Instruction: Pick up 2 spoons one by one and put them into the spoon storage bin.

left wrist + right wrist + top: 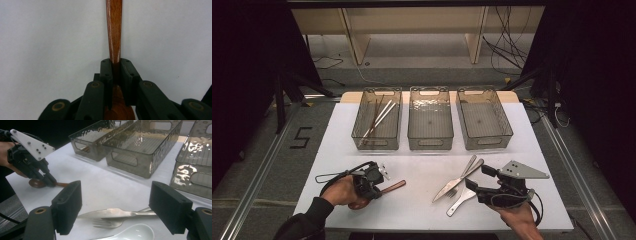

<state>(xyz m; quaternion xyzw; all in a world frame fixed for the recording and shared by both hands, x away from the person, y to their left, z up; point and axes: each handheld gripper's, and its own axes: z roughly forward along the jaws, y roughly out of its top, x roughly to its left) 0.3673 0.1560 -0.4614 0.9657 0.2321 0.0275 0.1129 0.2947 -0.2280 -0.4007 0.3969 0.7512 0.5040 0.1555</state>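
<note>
High view first: we see a white table (422, 210) with three clear bins in a row at its far side. At 11 o'clock the left bin (377, 119) holds chopsticks (379, 117); the middle bin (430, 118) at 12 o'clock and the right bin (483, 118) at 1 o'clock look empty. At 8 o'clock the left gripper (379, 188) lies low on the table, and a wooden spoon (393, 187) comes out of it toward 3 o'clock. At 5 o'clock the right gripper (476, 176) is beside a knife (457, 180), a fork (460, 178) and a white spoon (462, 201), which lie together.

Left gripper view: we look along the jaws, and they are clenched on the wooden spoon (114, 37). Its handle runs straight up toward 12 o'clock over the table.

Right gripper view: the jaws stand wide apart and grasp nothing. Between them, low in the picture, lie the knife (117, 213), the fork (106, 223) and the bowl of the white spoon (130, 233). At 10 o'clock we see the left gripper (51, 183) pressing down on the wooden spoon (37, 183).
</note>
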